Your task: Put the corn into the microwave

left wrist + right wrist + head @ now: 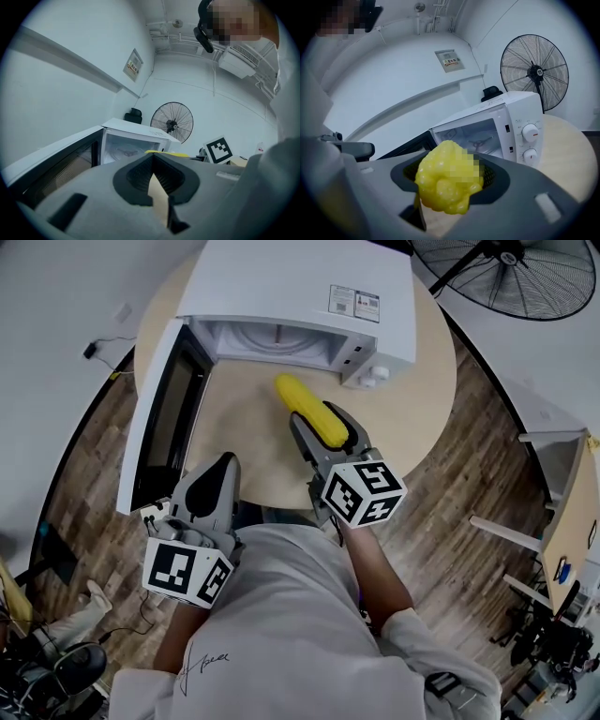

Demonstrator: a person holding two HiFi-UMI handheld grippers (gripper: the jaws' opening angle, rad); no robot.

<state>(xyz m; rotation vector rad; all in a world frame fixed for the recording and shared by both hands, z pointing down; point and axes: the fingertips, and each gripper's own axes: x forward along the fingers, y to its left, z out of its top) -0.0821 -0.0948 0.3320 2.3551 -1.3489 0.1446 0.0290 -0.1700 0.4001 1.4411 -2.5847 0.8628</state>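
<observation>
Corn (309,411) in right claw (324,427), just outside open microwave (300,292) on round table (417,399)

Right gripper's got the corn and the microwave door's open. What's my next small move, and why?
Probably ease the right gripper forward and a little left, toward the cavity. It is clamped on the corn over the table, just short of the microwave, and the door stands wide open with nothing visibly blocking the opening.
</observation>
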